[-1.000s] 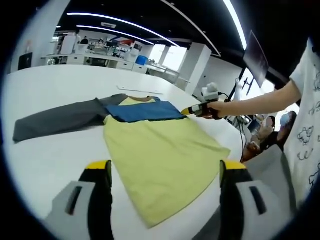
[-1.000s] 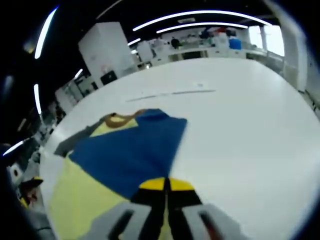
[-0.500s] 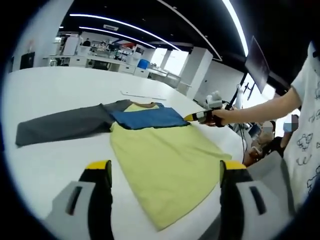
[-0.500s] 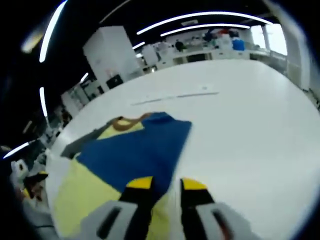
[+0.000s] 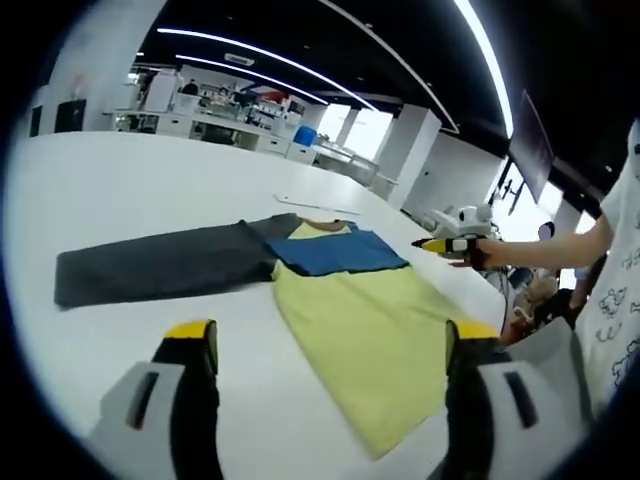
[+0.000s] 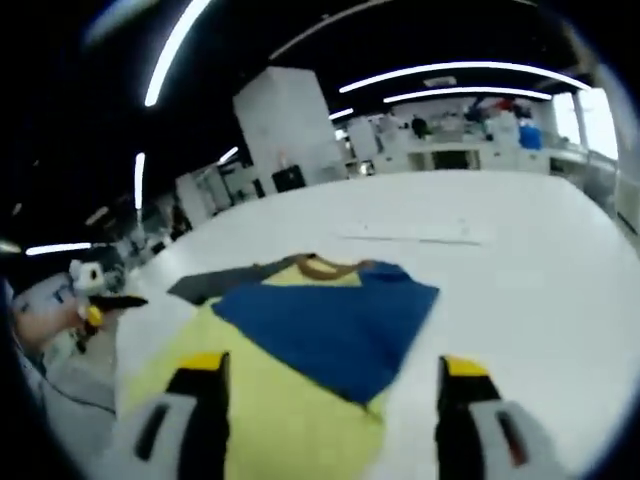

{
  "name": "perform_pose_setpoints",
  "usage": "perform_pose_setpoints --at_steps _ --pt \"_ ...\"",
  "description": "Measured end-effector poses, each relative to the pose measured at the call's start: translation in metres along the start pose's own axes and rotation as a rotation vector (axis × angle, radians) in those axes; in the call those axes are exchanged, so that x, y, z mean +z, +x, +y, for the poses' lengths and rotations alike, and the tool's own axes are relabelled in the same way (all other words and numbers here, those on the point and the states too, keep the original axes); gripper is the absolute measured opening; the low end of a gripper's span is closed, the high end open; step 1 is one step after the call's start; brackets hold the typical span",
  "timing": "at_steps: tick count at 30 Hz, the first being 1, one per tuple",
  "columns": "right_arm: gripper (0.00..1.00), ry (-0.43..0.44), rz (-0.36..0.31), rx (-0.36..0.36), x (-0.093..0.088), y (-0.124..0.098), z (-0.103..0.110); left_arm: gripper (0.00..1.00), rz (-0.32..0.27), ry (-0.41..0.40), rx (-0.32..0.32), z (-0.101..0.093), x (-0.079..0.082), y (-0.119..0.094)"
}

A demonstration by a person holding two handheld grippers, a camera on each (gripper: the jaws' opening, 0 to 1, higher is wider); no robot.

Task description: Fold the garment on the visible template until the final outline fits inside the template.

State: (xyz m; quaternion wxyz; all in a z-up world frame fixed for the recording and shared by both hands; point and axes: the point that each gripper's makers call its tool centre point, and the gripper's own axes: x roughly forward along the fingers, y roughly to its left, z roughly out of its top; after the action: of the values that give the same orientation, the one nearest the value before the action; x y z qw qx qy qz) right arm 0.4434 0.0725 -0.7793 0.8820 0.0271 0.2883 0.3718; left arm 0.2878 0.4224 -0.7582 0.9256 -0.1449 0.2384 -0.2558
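Left gripper view: we find the blue sleeve (image 5: pixel 340 253) folded across the yellow shirt (image 5: pixel 385 340) and the grey sleeve (image 5: pixel 160 265) outstretched. Both the left gripper (image 5: pixel 325 345) and right gripper (image 6: pixel 328 378) stand wide and empty. We judge the grey sleeve's fold comes next, calling for a grasp at its cuff.

Setting: open-plan lab or research workspace. We note a broad white bench (image 5: pixel 120 190) in the foreground, a black ceiling crossed by long curved light strips (image 5: pixel 260 55), and white square pillars (image 5: pixel 415 140). We see far counters (image 5: pixel 210 128) crowded with equipment and bins, too small to identify. We log a dark wall-mounted screen (image 5: pixel 530 150), bright windows (image 5: pixel 365 128) at the back, and a tall white cabinet (image 6: pixel 290 125).
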Motion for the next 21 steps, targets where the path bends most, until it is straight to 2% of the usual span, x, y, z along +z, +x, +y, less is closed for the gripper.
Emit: perform_pose_setpoints --at_steps 2,8,14,19,21 --pt "0.99 -0.024 0.004 -0.007 -0.002 -0.004 0.002 0.93 0.005 0.002 0.019 0.012 0.002 -0.002" --pt "0.99 -0.079 0.026 0.008 -0.009 -0.014 0.011 0.93 0.035 0.019 0.081 0.051 0.002 -0.005" --pt "0.99 -0.074 0.014 0.027 -0.013 -0.02 0.026 0.91 -0.015 -0.039 0.213 0.099 0.012 -0.013" --pt "0.99 -0.062 0.009 0.044 -0.02 -0.023 0.037 0.9 -0.037 -0.054 0.282 0.133 0.016 -0.019" --pt "0.99 -0.063 0.013 0.048 -0.023 -0.025 0.039 0.88 -0.041 -0.045 0.346 0.149 0.018 -0.025"
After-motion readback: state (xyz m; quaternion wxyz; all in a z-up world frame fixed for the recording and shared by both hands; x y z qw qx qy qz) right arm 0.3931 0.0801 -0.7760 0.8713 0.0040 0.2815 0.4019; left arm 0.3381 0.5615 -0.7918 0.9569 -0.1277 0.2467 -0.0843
